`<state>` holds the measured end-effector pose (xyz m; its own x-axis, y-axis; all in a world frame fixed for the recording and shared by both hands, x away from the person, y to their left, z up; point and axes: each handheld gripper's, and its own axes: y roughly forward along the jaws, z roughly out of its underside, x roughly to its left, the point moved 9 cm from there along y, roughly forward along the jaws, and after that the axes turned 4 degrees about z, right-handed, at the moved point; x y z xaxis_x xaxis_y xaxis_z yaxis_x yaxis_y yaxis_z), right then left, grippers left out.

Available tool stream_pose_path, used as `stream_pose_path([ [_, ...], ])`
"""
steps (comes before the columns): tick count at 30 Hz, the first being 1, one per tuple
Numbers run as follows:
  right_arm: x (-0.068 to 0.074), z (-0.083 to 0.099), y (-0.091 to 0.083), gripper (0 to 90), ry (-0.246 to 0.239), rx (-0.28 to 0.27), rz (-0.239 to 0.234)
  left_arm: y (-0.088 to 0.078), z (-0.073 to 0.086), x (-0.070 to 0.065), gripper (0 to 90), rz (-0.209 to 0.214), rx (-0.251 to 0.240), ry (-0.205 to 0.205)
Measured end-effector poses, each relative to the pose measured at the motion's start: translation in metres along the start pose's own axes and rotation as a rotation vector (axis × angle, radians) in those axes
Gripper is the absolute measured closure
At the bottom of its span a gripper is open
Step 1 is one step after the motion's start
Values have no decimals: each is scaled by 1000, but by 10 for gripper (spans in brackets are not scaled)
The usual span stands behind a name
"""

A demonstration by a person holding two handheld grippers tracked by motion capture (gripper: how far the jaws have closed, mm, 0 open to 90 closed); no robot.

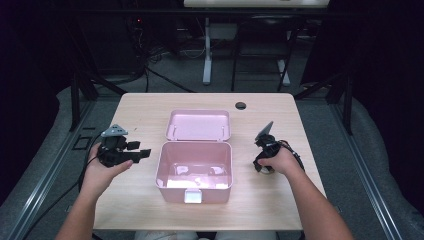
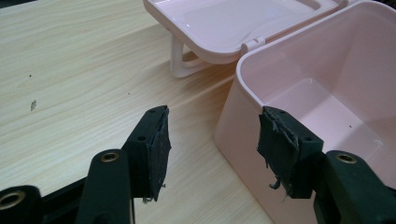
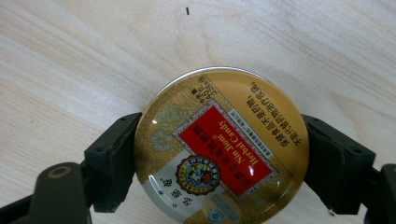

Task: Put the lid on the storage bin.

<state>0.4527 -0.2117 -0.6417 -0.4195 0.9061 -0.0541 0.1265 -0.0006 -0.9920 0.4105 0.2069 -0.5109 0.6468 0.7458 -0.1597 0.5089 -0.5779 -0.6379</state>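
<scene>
Between the right claw jaws, the candy tin runs off the bottom edge, its smallest lettering too fine to read.

A: Round gold candy tin, glossy printed metal lid. Pale wooden table, matt grain.

B: Pink plastic box, smooth, slight sheen. Worn black jaw pads, rough, frayed.

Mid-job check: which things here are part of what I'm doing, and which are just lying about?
In the job:
- round herbal candy tin, clamped between the right gripper jaws
- pink plastic box, lid open
- left gripper, open beside the box's corner

Lying about:
- bits inside the box, too glary to identify
- second table behind
- floor cables
</scene>
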Motion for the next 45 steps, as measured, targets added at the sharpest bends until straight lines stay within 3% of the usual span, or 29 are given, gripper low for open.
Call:
stream_pose_path([
  [3, 2, 1, -2, 197, 5, 18, 0, 0, 0, 0, 430, 0, -1, -1],
  [18, 3, 0, -18, 197, -36, 4, 4, -1, 0, 1, 429, -3, -4, 0],
  [24, 5, 1, -31, 197, -43, 17, 4, -2, -1, 1, 429, -2, -6, 0],
  [32, 10, -2, -50, 197, -84, -5, 13, -3, -1, 1, 429, -2, -9, 0],
  [45, 17, -3, -77, 197, -137, 5, 12, -3, -1, 1, 429, -1, -7, -5],
])
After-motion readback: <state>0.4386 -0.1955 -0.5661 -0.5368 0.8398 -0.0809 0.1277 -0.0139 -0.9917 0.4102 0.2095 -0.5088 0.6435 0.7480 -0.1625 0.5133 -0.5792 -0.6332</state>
